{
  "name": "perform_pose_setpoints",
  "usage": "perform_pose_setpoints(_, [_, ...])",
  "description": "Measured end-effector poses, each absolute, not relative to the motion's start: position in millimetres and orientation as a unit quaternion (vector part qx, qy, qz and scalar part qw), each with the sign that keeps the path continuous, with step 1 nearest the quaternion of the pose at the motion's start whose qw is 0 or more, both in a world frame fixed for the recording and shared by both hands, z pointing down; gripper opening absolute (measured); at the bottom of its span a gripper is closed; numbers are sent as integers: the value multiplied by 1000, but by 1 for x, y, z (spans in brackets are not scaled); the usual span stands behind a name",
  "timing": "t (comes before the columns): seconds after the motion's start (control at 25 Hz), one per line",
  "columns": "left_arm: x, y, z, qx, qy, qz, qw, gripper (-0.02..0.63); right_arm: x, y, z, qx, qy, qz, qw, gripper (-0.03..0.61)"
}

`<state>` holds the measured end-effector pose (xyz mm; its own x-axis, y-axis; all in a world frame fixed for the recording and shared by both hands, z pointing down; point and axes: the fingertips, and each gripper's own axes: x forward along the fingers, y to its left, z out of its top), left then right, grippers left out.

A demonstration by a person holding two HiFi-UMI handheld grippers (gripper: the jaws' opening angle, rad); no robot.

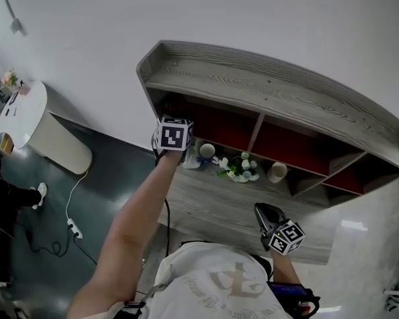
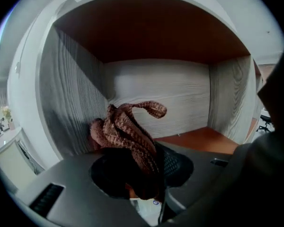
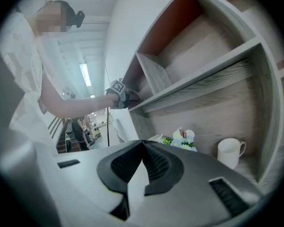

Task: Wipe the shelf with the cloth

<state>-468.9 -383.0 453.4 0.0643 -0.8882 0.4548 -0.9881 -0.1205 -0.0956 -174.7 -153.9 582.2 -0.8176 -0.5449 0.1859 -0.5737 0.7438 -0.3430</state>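
A grey wooden shelf with red back panels hangs on the white wall. My left gripper reaches into its upper left compartment. It is shut on a brown knitted cloth, which bunches up above the jaws close to the compartment's left wall. In the left gripper view the left gripper has the cloth pinched between its dark pads. My right gripper hangs low in front of the lower ledge, near the person's chest. In its own view the right gripper is shut with nothing in it. The left gripper also shows there at the shelf's edge.
On the lower ledge stand a white mug, a small bunch of flowers and a cup. A white rounded unit stands at the left, with a cable and power strip on the dark floor.
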Motion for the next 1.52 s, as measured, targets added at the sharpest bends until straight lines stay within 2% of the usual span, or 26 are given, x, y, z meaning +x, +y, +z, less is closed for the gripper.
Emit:
perform_pose_setpoints(0.52, [-480, -406, 473, 704, -642, 225, 207, 133, -161, -152, 578, 301, -931, 206, 26, 6])
perform_pose_setpoints(0.84, [-458, -403, 476, 736, -605, 241, 185, 130, -159, -144, 586, 309, -926, 217, 25, 6])
perform_pose_setpoints(1.08, [-419, -400, 479, 774, -538, 270, 197, 130, -156, -144, 586, 317, -923, 220, 21, 6])
perform_pose_setpoints(1.52, [-359, -393, 482, 803, -481, 308, 167, 130, -147, -139, 592, 336, -916, 219, 22, 6])
